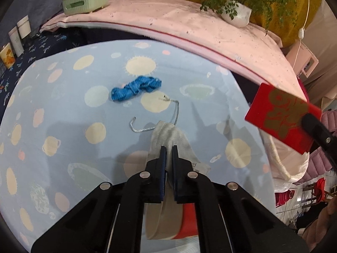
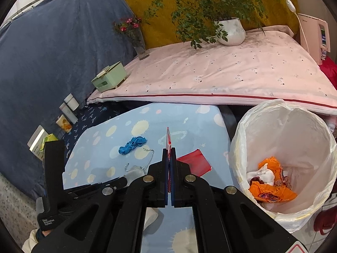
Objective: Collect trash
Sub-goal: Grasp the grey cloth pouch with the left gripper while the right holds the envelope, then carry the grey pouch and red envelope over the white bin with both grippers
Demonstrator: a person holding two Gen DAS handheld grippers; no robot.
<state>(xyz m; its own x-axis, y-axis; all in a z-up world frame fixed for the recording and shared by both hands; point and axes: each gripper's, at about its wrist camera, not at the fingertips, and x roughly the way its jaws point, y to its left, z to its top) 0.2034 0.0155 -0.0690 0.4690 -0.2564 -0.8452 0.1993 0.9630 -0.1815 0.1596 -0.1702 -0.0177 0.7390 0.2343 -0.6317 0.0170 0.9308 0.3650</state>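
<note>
The left tool [image 1: 169, 150] is pinching a grey sock [image 1: 168, 135], its 2 fingers pressed against the cloth where the sock lies on the blue spotted surface [image 1: 63, 126]. A grey string [image 1: 177, 111] trails from the sock's far end, and a bundle of blue yarn [image 1: 135, 88] lies farther off on the same surface. A flat red packet [image 2: 194, 161] lies on the surface beside the sock. The right tool [image 2: 169, 150] is pressed together on a red envelope [image 1: 282, 116] with gold print, held up in the air edge-on to its own camera, beside the bin. The bin [image 2: 238, 147] with a white plastic liner stands just right of the surface, and inside lie orange wrappers [image 2: 271, 191] and white tissue [image 2: 263, 175].
</note>
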